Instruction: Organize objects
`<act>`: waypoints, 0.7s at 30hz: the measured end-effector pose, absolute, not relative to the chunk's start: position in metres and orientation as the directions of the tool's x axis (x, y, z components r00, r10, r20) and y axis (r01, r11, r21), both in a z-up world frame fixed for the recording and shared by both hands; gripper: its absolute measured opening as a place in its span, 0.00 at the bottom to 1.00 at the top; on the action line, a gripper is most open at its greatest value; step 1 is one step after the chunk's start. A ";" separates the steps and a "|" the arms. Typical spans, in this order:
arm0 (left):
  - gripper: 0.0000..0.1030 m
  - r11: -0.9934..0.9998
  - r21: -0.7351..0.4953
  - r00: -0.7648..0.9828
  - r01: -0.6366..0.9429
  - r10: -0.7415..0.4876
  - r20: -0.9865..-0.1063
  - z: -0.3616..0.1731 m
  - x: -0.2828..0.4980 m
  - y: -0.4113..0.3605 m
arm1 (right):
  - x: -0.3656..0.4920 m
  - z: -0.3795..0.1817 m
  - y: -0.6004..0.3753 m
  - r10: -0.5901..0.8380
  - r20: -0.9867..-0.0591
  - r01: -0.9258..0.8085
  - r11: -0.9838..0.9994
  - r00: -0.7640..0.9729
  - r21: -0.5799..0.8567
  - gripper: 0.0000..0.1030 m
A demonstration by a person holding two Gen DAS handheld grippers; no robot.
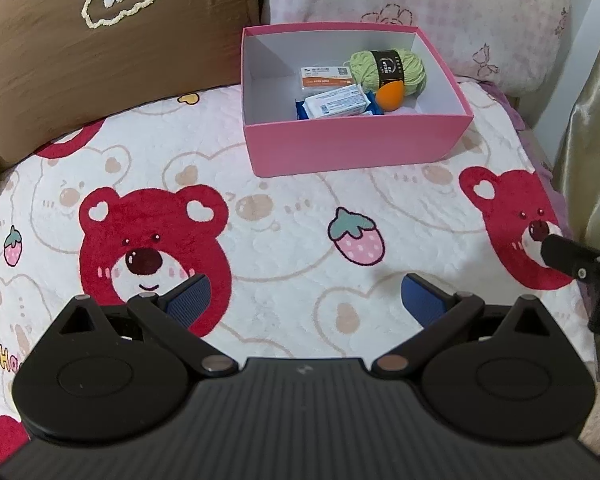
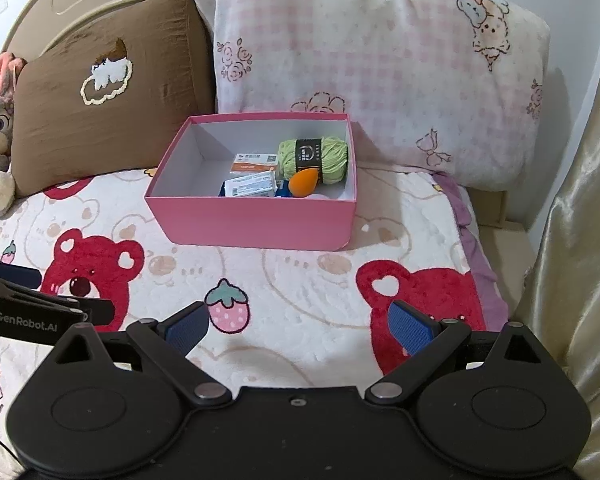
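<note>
Left wrist view: left gripper spread wide, holding nothing, low over the bear-print blanket. Right gripper likewise apart and unloaded. Pink box sits near the pillows, well ahead of both tools; inside lie green yarn, an orange sponge, a white packet and an orange-striped card pack. No loose item visible on the blanket, so sorting looks near done. Risks, as judged: soft bedding under the box could let it tip if a finger presses a wall; the two tools sit close and could knock together.
</note>
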State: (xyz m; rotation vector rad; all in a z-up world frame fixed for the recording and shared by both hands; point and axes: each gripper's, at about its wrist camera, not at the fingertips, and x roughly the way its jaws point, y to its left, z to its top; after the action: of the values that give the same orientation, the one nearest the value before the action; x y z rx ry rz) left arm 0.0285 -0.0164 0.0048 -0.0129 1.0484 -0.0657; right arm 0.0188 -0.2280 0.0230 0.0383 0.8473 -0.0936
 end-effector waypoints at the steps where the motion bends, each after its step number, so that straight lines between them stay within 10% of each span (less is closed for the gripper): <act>1: 1.00 0.998 -0.041 0.497 0.047 -0.059 -0.866 0.004 0.029 -0.016 | 0.019 0.023 -0.228 -0.068 -0.750 0.097 0.995 0.658 -0.006 0.95; 21: 1.00 0.998 -0.038 0.498 0.058 -0.062 -0.865 0.005 0.026 -0.019 | 0.017 0.023 -0.229 -0.068 -0.759 0.097 0.995 0.648 -0.006 0.95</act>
State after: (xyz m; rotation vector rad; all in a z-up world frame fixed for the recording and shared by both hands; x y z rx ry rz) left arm 0.0263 -0.0189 0.0049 -0.0045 1.0468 -0.0728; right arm 0.0174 -0.2289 0.0232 0.0361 0.8612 -0.0935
